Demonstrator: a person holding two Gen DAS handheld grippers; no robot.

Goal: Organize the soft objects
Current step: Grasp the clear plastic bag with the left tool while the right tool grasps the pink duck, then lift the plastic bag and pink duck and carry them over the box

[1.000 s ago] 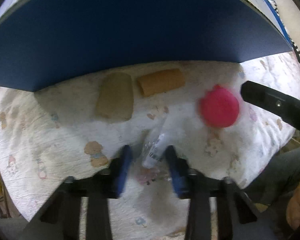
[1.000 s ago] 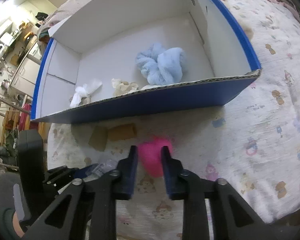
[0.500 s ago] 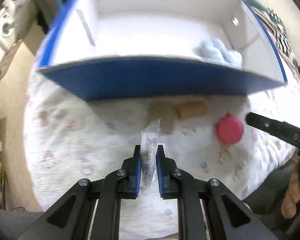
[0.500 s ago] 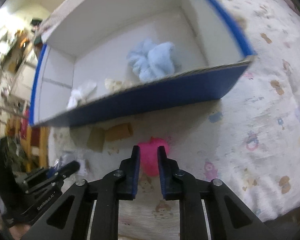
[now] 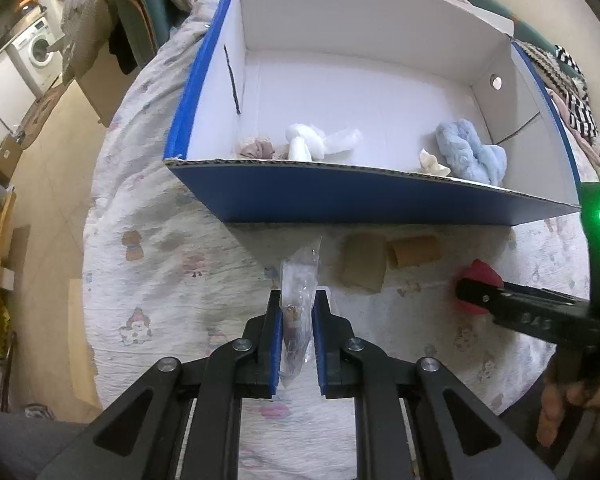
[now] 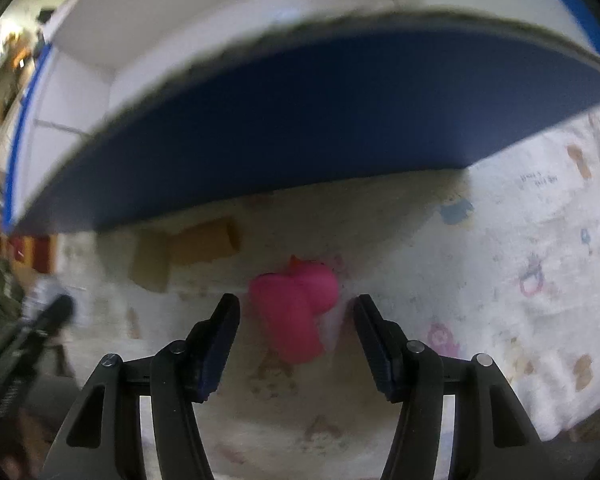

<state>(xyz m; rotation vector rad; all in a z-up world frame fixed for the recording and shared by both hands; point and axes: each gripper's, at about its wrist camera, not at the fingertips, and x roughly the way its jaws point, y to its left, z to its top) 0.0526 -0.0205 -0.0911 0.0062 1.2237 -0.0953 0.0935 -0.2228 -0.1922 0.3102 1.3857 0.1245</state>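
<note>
My left gripper (image 5: 296, 308) is shut on a clear plastic bag (image 5: 298, 284) and holds it above the quilt, in front of the blue box (image 5: 340, 200). My right gripper (image 6: 296, 316) is open, its jaws on either side of a pink soft object (image 6: 296, 312) that lies on the quilt; in the left wrist view the pink object (image 5: 482, 274) shows behind the right gripper's finger (image 5: 484, 300). Inside the box lie a light-blue cloth (image 5: 472, 156), a white cloth (image 5: 312, 142), a beige-grey cloth (image 5: 256, 148) and a small cream piece (image 5: 432, 164).
Two tan sponge-like pieces (image 5: 362, 268) (image 5: 416, 251) lie on the quilt just before the box's blue front wall. The patterned quilt (image 5: 172, 280) covers a round surface that drops off at left and front. A washing machine (image 5: 40, 50) stands far left.
The left gripper rose with the bag, so the box's inside is in view. The right gripper opened and dropped low around the pink object, close to the box wall.
</note>
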